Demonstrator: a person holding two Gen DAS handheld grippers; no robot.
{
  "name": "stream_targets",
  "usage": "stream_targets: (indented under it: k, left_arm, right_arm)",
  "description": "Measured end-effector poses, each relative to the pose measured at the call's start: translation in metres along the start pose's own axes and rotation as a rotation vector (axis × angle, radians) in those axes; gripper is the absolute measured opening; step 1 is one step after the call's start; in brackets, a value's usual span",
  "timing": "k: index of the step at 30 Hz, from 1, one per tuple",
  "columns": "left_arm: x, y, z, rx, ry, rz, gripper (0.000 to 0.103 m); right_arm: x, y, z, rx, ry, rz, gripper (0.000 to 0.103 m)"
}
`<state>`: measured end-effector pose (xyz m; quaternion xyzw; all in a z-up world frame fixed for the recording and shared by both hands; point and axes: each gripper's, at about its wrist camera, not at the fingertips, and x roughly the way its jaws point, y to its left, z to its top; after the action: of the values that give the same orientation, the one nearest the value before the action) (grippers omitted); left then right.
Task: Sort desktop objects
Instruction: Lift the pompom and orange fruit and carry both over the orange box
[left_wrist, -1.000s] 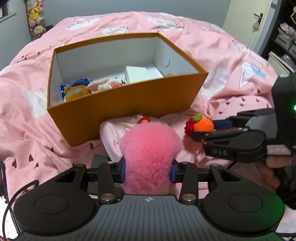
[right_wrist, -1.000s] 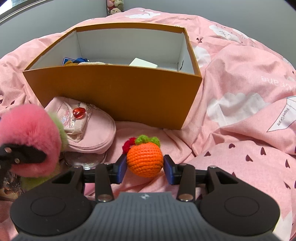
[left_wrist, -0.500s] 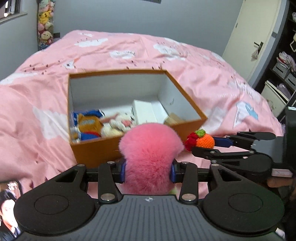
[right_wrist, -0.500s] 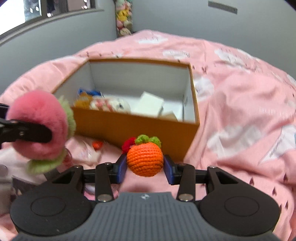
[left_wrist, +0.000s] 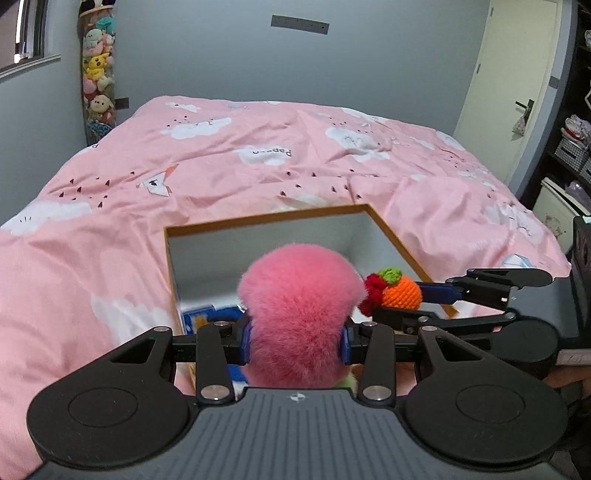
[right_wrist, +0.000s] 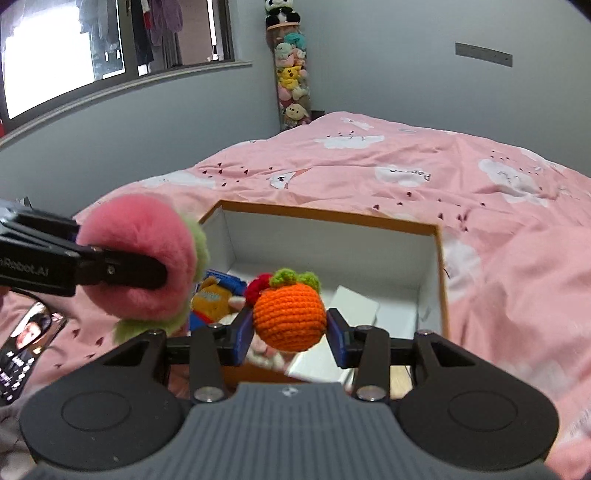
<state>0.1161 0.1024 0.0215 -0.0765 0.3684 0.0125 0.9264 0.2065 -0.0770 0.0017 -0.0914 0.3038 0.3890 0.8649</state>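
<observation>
My left gripper (left_wrist: 295, 341) is shut on a fluffy pink pompom (left_wrist: 299, 314) with green fringe, held above the near edge of the open orange box (left_wrist: 266, 218). My right gripper (right_wrist: 290, 338) is shut on an orange crocheted fruit (right_wrist: 290, 317) with green leaves and a red bit, also over the box (right_wrist: 332, 218). Each gripper shows in the other view: the pompom (right_wrist: 136, 258) on the left, the fruit (left_wrist: 400, 293) on the right. Inside the box lie a yellow plush (right_wrist: 212, 299), blue items and a white card (right_wrist: 354, 306).
The box sits on a pink bed cover (left_wrist: 258, 155) with cloud prints. A phone (right_wrist: 22, 343) lies on the cover at the left. A tube of plush toys (left_wrist: 96, 74) stands in the far corner. A door (left_wrist: 517, 74) and shelves are at the right.
Both grippers have risen and moved forward with their toys, from in front of the box's near wall to above its opening. The pink pouch below has dropped out of view.
</observation>
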Motion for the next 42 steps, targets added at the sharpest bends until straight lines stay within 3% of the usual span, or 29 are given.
stream_targets:
  k: [7,11,17,26,42]
  left_arm:
    - [0.038,0.02,0.023,0.082,0.082,0.084,0.048]
    - [0.051,0.027,0.031,0.109,0.11,0.095,0.048]
    - [0.072,0.039,0.041,0.091,0.158,0.101,0.048]
    - [0.093,0.043,0.044,0.129,0.175,0.131,0.048]
    - [0.114,0.055,0.043,0.12,0.182,0.169,0.048]
  right_arm:
    - [0.05,0.009,0.015,-0.081,0.04,-0.002,0.045]
    - [0.072,0.012,0.021,-0.098,0.052,0.039,0.045]
    - [0.096,0.012,0.032,-0.102,0.078,0.019,0.045]
    - [0.123,0.017,0.037,-0.11,0.11,-0.007,0.045]
    - [0.148,0.029,0.047,-0.14,0.157,0.049,0.045]
